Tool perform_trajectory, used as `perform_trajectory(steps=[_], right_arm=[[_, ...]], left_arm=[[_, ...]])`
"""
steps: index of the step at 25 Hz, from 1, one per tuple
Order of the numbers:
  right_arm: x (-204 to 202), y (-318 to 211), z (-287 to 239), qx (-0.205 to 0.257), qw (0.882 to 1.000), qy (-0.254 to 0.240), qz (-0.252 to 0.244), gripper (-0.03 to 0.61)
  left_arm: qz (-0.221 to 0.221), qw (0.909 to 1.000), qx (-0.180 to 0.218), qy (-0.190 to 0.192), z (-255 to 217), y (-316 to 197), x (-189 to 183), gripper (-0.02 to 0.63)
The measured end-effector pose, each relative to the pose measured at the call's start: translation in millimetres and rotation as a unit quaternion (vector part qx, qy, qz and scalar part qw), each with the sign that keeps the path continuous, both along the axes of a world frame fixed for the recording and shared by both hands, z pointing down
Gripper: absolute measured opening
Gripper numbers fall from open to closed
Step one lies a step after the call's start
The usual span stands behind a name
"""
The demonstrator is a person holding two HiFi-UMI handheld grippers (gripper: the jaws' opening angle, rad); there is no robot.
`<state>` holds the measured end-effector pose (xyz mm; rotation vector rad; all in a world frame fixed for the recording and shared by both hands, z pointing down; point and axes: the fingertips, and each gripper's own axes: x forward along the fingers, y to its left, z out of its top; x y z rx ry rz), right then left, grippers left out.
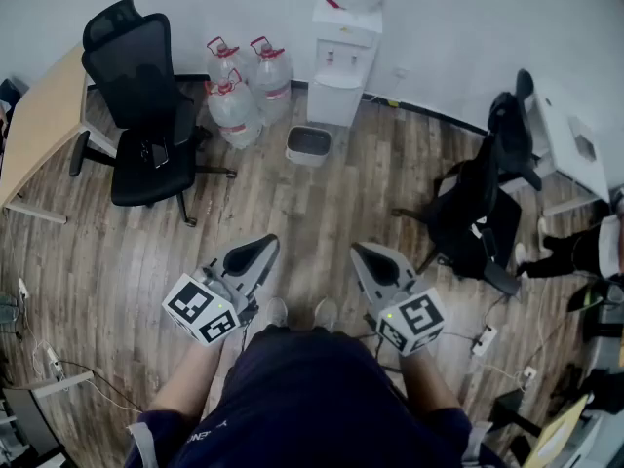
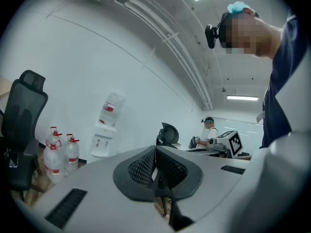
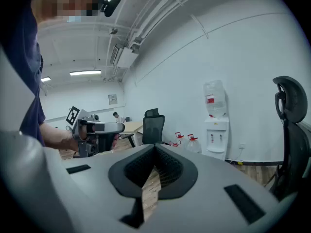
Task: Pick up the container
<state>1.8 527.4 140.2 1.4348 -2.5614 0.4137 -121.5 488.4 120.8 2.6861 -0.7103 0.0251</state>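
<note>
Closest to the camera, a dark blue shirt (image 1: 312, 388) is seen at 6 o'clock, with two bare arms held out from it. The left gripper (image 1: 263, 246) is held at 7 o'clock and the right gripper (image 1: 362, 252) at 5 o'clock. They are near each other but not touching, and the wood floor (image 1: 292, 208) is seen below them. The left fingers (image 2: 140, 167) are pressed together, and nothing is held between them. The right fingers (image 3: 171, 167) are pressed together too, with nothing in them. The container (image 1: 309, 145), a small grey box with a pale rim, is set on the floor at 12 o'clock, well apart from both grippers. Near it, at 1 o'clock, a white water dispenser (image 1: 343, 61) is stood against the wall. Three big water bottles (image 1: 237, 113) with red caps are grouped at 11 o'clock. A black chair (image 1: 144, 115) is seen at 10 o'clock and a second black chair (image 1: 480, 213) at 3 o'clock.
</note>
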Motion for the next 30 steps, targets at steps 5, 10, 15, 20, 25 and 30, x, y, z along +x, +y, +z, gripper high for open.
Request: perform_trajectory(steps=[5, 10, 15, 20, 25, 30], right_arm=[[7.2, -3.5, 5.6, -0.003, 1.000, 0.001, -0.002, 0.015], [25.5, -6.3, 14.8, -0.014, 1.000, -0.014, 0.001, 0.017], [53.6, 1.6, 32.5, -0.029, 0.999, -0.016, -0.001, 0.017], [85.7, 8.9, 38.5, -0.036, 0.999, -0.025, 0.004, 0.017], [103.2, -5.2, 31.8, -0.028, 0.999, -0.027, 0.003, 0.017], [110.6, -37.5, 34.9, -0.024, 0.999, -0.023, -0.004, 0.017]], left_arm=[[-0.003, 1.0000, -0.004, -0.004, 6.5, -3.9, 6.9, 0.026], [-0.009, 0.9997, -0.013, -0.018, 18.4, -5.3, 21.4, 0.026], [-0.022, 0.9992, -0.017, -0.030, 30.0, -3.2, 37.0, 0.026], [-0.040, 0.9985, -0.014, -0.034, 28.6, -0.9, 51.4, 0.026], [-0.053, 0.9979, -0.013, -0.035, 26.6, -13.5, 60.9, 0.026], [-0.061, 0.9976, -0.011, -0.031, 32.9, -47.3, 69.1, 0.026]])
